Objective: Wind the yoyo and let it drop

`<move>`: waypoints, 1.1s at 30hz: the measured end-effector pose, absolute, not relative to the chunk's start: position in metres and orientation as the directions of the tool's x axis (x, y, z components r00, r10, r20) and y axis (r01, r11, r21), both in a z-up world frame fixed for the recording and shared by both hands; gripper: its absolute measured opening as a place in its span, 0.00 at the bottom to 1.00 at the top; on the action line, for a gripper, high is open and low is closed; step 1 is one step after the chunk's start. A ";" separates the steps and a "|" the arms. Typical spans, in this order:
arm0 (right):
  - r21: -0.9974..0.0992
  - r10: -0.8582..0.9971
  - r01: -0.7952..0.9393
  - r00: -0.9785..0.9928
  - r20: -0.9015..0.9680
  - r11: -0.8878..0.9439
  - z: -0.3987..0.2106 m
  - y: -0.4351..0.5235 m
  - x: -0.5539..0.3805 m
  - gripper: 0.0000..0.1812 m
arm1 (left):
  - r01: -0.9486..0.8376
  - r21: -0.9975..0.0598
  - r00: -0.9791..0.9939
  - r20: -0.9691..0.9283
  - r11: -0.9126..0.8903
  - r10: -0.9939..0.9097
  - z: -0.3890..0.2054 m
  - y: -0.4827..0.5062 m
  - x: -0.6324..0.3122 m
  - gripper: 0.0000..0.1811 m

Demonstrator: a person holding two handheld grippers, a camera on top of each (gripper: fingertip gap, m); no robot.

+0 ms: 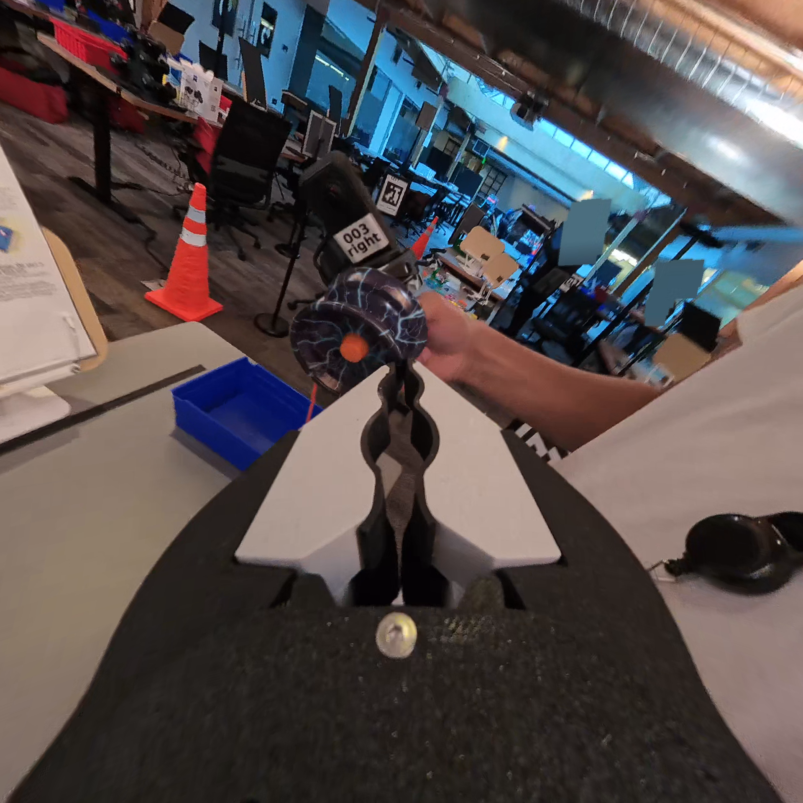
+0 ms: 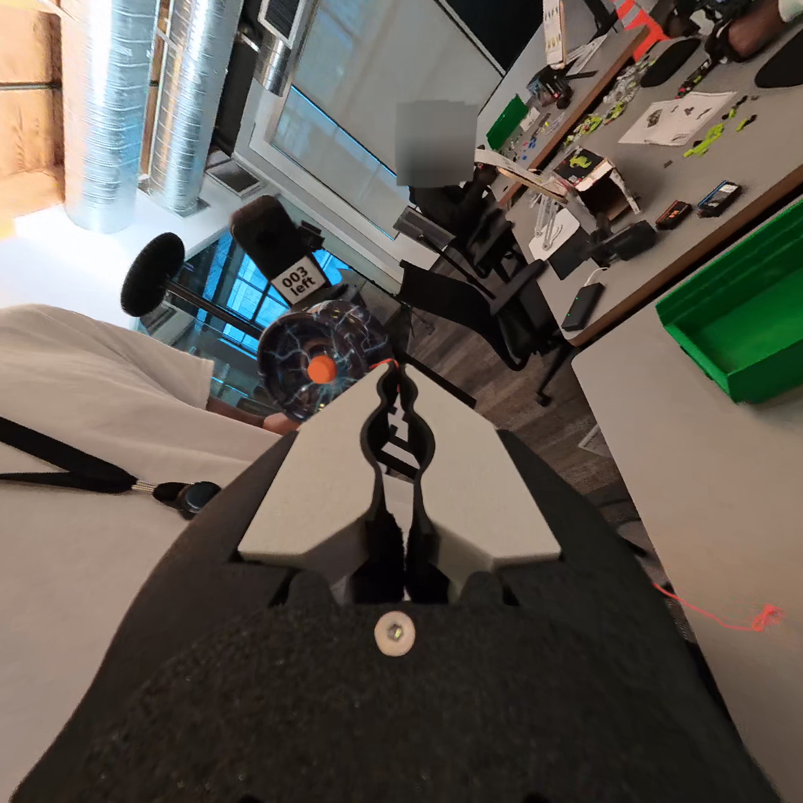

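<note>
The left gripper (image 1: 399,369) has its jaws pressed together at the edge of the dark marbled yoyo (image 1: 358,328), held in the air above the grey table (image 1: 108,499). The right gripper (image 2: 397,369) is closed on the red string (image 2: 393,382) beside the yoyo.

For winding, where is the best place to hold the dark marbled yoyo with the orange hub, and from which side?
Hold the dark marbled yoyo by the rim of one disc, approaching edge-on from below. This probably leaves the central groove free for the thin red string. The left gripper seems to pinch the rim this way, but the contact is partly hidden.
</note>
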State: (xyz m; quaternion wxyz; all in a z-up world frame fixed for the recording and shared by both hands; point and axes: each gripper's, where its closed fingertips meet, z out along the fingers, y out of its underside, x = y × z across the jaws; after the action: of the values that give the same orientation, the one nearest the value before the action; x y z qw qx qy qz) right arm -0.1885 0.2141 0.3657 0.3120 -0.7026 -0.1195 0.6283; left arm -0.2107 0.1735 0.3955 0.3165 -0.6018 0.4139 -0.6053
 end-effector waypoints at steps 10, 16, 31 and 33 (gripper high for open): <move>-0.500 0.521 -0.339 0.031 -0.853 -0.797 0.364 0.203 -0.191 0.11 | -0.009 -0.859 -0.108 0.509 -0.511 -0.854 0.437 0.199 -0.215 0.00; -0.310 0.327 -0.465 0.046 -0.944 -0.829 0.293 0.195 -0.182 0.31 | -0.020 -0.857 -0.082 0.515 -0.515 -0.853 0.444 0.203 -0.212 0.00; 0.386 -0.154 -0.404 -0.500 -0.852 -0.829 0.250 0.230 -0.195 0.00 | -0.098 -0.876 -0.107 0.482 -0.473 -0.870 0.440 0.168 -0.216 0.00; 0.289 -0.119 -0.433 -0.378 -0.918 -0.854 0.252 0.240 -0.184 0.00 | -0.127 -0.880 -0.105 0.470 -0.457 -0.876 0.433 0.162 -0.220 0.00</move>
State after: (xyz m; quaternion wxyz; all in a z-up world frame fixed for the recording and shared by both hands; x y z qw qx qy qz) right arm -0.1838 0.2403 0.2516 0.0991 -0.5489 0.2516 0.7909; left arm -0.2196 0.1617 0.4329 0.3060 -0.5950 0.4215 -0.6121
